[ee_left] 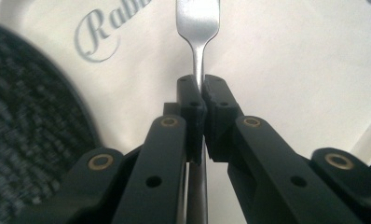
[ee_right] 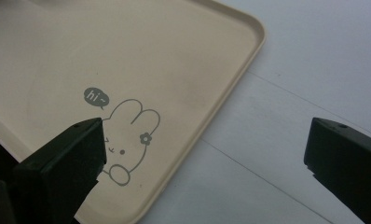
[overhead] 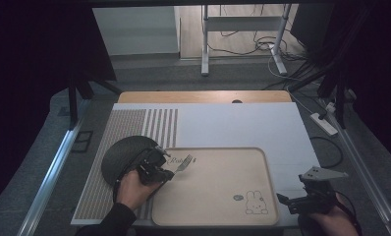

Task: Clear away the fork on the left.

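Left tool clamped tight on the handle of a metal fork, tines pointing away over the upper-left corner of the beige tray, just beside a dark round plate. Right tool hangs with jaws wide apart and nothing between them, at the tray's lower-right corner near the rabbit drawing. Tray lies on a white mat on the counter.
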### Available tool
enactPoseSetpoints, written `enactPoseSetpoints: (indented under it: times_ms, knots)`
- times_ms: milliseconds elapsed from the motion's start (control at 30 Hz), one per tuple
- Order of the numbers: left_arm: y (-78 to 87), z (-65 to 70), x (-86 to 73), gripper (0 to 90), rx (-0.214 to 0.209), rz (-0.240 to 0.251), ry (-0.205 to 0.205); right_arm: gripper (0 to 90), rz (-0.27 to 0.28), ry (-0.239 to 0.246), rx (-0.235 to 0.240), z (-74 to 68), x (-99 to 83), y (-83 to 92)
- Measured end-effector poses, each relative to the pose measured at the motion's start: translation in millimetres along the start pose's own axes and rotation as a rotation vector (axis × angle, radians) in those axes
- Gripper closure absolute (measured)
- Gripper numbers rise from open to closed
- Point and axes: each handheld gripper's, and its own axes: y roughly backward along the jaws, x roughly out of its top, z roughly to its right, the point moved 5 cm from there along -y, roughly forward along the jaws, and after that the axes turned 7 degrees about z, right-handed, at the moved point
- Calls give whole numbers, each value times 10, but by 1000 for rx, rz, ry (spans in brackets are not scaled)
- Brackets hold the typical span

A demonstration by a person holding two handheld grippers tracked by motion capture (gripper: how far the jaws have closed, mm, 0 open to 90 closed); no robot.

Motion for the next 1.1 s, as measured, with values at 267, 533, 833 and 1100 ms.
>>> enactPoseSetpoints:
  times_ms: [267,533,833,1100]
  knots:
    - [-177,131,91,861,7,-18,-3,0,-1,1,1,-1,0,-1]
    - [-398,124,16,859,68,-75,22,0,2,4,4,-4,0,2]
    - [-326,207,88,804,53,4,-59,0,1,6,7,-4,0,1]
    - [-498,193,99,890,53,-50,-74,0,-1,10,6,-6,-1,4]
